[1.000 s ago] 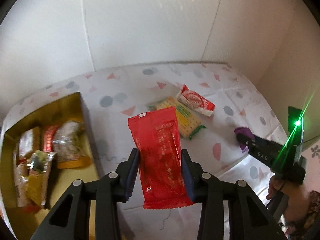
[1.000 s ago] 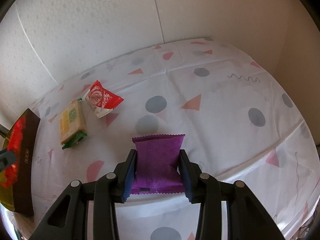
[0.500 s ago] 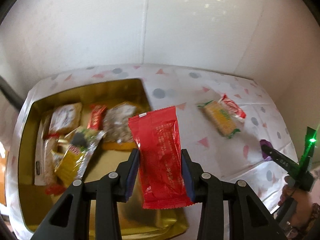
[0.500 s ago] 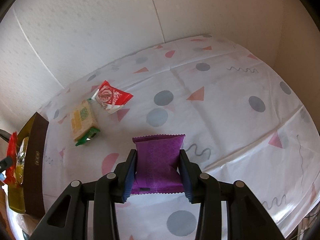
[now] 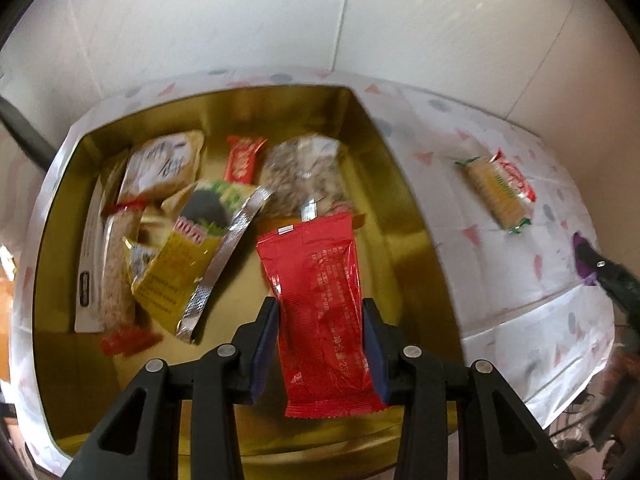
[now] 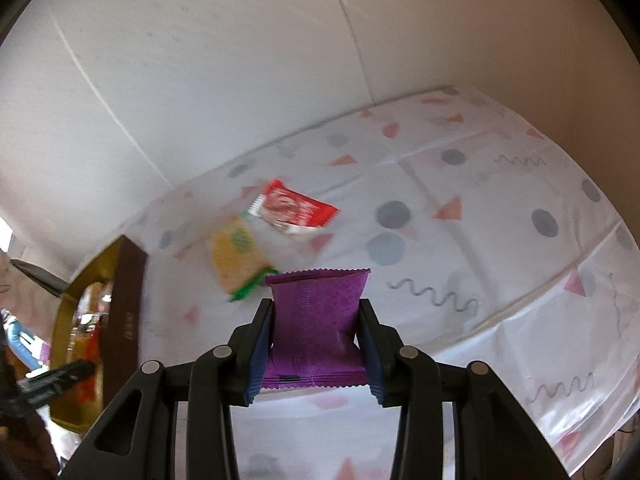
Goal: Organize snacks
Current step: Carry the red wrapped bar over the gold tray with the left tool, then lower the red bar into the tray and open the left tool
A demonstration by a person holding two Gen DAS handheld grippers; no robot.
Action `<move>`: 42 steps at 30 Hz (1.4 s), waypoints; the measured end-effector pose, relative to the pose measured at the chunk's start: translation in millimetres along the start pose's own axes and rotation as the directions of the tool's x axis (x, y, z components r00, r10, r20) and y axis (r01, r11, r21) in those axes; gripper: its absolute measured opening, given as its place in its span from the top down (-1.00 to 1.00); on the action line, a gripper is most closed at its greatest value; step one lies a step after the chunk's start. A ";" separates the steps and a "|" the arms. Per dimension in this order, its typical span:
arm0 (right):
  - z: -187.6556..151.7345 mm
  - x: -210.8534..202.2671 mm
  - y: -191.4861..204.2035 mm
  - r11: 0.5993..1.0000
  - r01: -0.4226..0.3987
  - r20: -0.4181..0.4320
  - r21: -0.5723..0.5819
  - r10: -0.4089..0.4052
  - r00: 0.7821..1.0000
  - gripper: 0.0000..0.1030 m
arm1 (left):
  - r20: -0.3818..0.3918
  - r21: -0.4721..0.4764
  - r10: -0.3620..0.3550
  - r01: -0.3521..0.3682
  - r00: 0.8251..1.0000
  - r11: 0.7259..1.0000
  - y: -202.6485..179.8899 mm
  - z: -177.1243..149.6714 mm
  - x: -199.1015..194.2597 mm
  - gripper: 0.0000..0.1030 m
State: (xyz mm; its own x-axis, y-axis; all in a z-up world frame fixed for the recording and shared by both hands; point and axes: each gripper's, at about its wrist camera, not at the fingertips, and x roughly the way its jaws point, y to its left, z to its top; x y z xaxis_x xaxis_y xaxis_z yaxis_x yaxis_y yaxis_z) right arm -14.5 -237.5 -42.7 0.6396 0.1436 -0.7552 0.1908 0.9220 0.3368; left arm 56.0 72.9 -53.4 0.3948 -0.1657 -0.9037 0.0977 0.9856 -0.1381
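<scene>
My left gripper (image 5: 320, 312) is shut on a red snack packet (image 5: 318, 308) and holds it above the gold tin box (image 5: 404, 184), over its right half. The box holds several snack packs (image 5: 192, 240). My right gripper (image 6: 316, 314) is shut on a purple snack packet (image 6: 318, 320) and holds it above the table. A yellow cracker pack (image 6: 236, 258) and a red-and-white packet (image 6: 292, 212) lie on the tablecloth beyond it; they also show in the left wrist view, the cracker pack (image 5: 496, 194) and the red-and-white packet (image 5: 518, 178). The box's dark side (image 6: 126, 300) shows at left in the right wrist view.
The table has a white cloth with dots and triangles (image 6: 480, 240). White walls (image 5: 240, 20) close the back and right. The cloth hangs over the table's front edge (image 6: 580, 400). The right gripper's tip with the purple packet (image 5: 584, 256) shows at the right of the left wrist view.
My left gripper has swung left with the red packet, from above the cloth to above the gold box. My right gripper has moved left and lifted with the purple packet.
</scene>
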 end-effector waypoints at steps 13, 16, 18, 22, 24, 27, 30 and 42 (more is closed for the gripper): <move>4.7 -21.2 55.2 0.991 -0.111 0.017 -0.075 0.112 0.994 0.21 | -0.012 -0.040 0.029 -0.030 1.000 0.999 12.5 6.5 8.2 -0.25; 4.2 -24.5 65.0 0.987 -0.133 0.015 -0.094 0.135 0.991 0.21 | 0.018 -0.045 0.035 -0.034 0.999 0.998 17.0 1.0 -3.9 -0.39; 3.5 -25.6 70.2 0.984 -0.144 0.012 -0.103 0.146 0.989 0.21 | 0.019 -0.051 0.030 -0.029 0.999 0.998 20.8 -0.4 -8.4 -0.37; 1.1 -25.2 84.3 0.977 -0.172 -0.003 -0.126 0.173 0.985 0.21 | -0.025 -0.064 0.035 -0.036 0.999 0.997 26.7 -5.0 0.1 0.30; -0.3 -25.5 90.9 0.973 -0.182 -0.010 -0.141 0.183 0.983 0.21 | -0.045 -0.074 0.024 -0.027 0.999 0.997 28.6 -7.7 3.8 0.35; -2.2 -24.7 102.4 0.965 -0.201 -0.022 -0.168 0.201 0.979 0.21 | -0.034 -0.069 0.028 -0.030 0.999 0.997 28.0 -9.7 3.6 0.35; -4.5 -25.3 114.4 0.955 -0.224 -0.034 -0.193 0.221 0.975 0.21 | -0.018 -0.056 0.068 -0.069 0.998 0.996 26.7 -7.6 4.0 0.38; -21.9 -18.7 163.0 0.902 -0.306 -0.113 -0.304 0.284 0.952 0.21 | 0.009 -0.068 0.122 -0.122 0.992 0.990 36.2 0.7 0.0 0.37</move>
State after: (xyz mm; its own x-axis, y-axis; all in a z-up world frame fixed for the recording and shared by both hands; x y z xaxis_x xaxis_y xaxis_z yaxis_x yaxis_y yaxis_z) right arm -11.7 -82.0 14.0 0.5793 0.4394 -0.6865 -0.2495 0.8974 0.3638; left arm 60.2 108.5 -58.2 0.4117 -0.0441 -0.9103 -0.0139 0.9984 -0.0547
